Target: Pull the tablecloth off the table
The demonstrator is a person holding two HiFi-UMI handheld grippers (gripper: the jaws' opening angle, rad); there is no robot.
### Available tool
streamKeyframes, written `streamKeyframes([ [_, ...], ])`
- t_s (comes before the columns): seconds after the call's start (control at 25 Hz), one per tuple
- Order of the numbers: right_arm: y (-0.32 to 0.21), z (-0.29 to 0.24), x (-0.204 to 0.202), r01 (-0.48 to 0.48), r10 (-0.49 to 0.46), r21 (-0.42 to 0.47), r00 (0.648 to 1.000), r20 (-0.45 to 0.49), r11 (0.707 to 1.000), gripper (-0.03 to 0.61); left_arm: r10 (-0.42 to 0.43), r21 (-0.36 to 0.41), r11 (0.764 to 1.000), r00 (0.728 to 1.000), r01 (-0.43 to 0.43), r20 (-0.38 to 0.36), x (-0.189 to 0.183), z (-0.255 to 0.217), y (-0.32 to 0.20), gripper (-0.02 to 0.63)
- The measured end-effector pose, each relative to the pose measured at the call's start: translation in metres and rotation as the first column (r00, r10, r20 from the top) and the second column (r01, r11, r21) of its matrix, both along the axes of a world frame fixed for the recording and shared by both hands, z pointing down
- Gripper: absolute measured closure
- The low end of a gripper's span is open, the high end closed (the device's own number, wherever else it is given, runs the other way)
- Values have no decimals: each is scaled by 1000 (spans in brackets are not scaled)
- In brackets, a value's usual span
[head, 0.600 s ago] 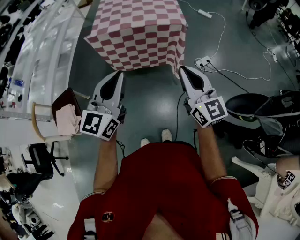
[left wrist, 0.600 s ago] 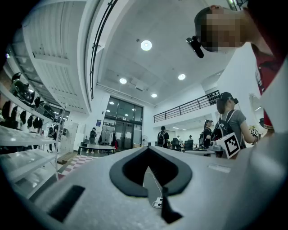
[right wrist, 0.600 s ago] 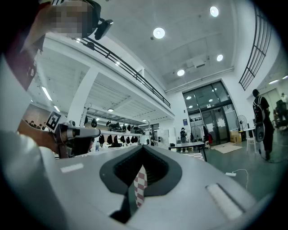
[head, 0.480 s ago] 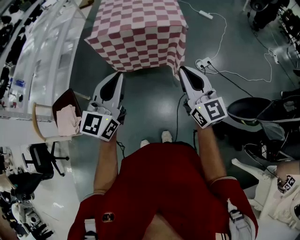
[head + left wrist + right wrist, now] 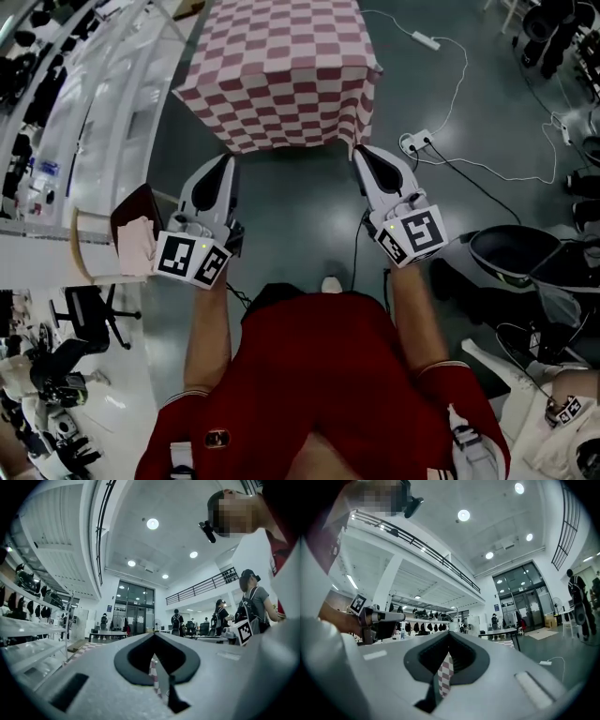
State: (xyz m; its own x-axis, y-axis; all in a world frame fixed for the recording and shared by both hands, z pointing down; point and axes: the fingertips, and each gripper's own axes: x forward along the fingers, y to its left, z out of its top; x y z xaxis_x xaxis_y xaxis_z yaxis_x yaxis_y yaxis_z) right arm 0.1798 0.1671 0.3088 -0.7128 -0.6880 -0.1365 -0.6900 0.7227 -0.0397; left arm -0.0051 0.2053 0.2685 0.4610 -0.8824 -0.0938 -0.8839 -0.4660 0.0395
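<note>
The tablecloth, checked in red and white, is draped over the bench at the far middle of the head view, so the bench itself is wholly covered and the near hem hangs toward the floor. The cloth is judged light, soft and limp: it can be expected to sag and bunch rather than slide as a flat sheet, and it may drag on the bench's edges. It is therefore best taken at the hem by both near corners. That is where it is held: the left tool is pressed together on a thin strip of checked hem at the near left corner, and the right tool is pinched on a fold at the near right corner. The floor is dark and smooth. White cables and a socket block lie at the right, just beside the right tool. Shelving runs along the left, and a chair stands at the near left. A large lit hall with other people is shown in the gripper views.
</note>
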Motion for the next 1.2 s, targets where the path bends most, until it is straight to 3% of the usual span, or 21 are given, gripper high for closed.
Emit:
streamKeyframes([
  [0.28, -42, -3, 3, 4, -4, 10, 1000, 3, 1000, 565, -36, -1, 999, 999, 36, 3, -5, 1, -35, 612],
  [0.56, -80, 5, -26, -11, 11, 1, 1000, -27, 1000, 565, -46, -1, 999, 999, 46, -20, -44, 15, -81, 612],
  [1.2, -266, 13, -145, -142, 138, -26, 985, -105, 990, 565, 22, -6, 1000, 999, -22, -41, -191, 39, -277, 612],
])
